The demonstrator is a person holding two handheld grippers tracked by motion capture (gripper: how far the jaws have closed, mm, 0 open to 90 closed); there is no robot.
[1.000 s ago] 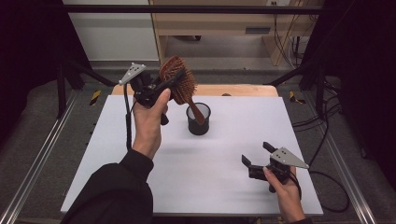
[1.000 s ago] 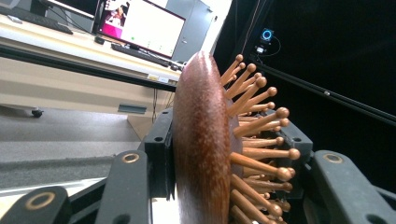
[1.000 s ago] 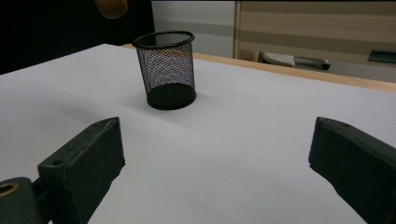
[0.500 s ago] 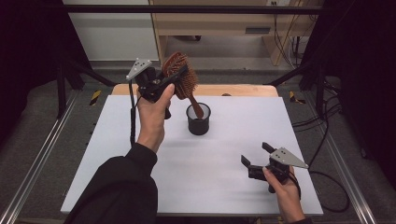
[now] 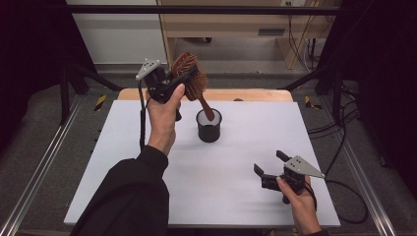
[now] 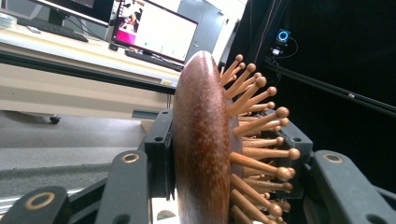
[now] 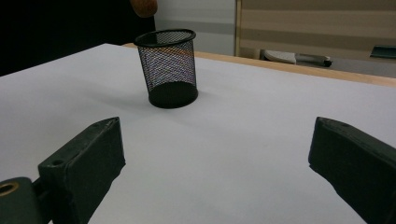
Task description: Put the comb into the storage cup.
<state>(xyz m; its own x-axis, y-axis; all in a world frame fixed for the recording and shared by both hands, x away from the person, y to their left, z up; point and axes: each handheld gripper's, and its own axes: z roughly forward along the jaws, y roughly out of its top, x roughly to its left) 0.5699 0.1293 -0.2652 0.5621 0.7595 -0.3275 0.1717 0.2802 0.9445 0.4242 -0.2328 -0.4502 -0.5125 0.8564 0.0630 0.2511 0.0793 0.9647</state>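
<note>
My left gripper (image 5: 184,81) is raised above the table's back left and shut on the oval head of a brown wooden hairbrush (image 5: 191,73). In the left gripper view the brush (image 6: 201,140) stands edge-on between the jaws (image 6: 224,154), its ball-tipped pins pointing right. The handle slants down toward a black mesh cup (image 5: 209,126); in the right gripper view its rounded end (image 7: 142,5) hangs just above the cup's (image 7: 169,67) rim. My right gripper (image 5: 268,161) rests at the front right, open and holding nothing, its jaws (image 7: 219,158) pointed at the cup.
A white board (image 5: 236,196) covers the table, with a strip of wooden tabletop (image 5: 246,94) along its far edge. Metal rails (image 5: 39,167) run down both sides. A desk with monitors (image 6: 154,30) stands beyond the table.
My left hand has carried the brush a little to the right and farther back, bringing the handle over the cup. The right gripper has stayed put.
</note>
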